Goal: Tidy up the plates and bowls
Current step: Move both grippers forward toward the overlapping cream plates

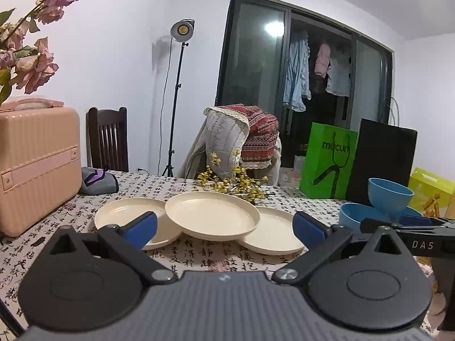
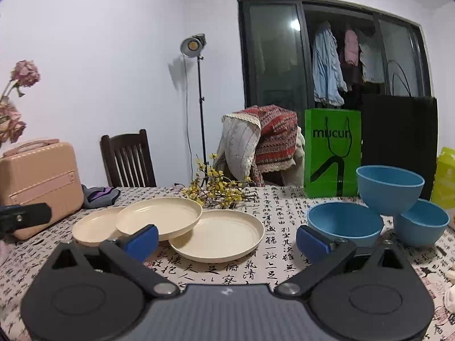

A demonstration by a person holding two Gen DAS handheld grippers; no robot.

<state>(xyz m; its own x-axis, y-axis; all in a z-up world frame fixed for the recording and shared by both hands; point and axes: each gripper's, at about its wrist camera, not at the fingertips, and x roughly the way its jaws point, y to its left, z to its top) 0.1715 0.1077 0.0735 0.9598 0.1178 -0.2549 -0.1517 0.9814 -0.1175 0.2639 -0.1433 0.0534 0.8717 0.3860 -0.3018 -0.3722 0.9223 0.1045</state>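
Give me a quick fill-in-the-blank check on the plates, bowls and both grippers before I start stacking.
1. The round cream plates on the patterned tablecloth number ____.
2. The top blue plastic bowl rests on ____ other blue bowls.
3. The left gripper and right gripper both have their jaws ____.
4. The green paper bag stands ____ the bowls.

Missing words: three; two; open; behind
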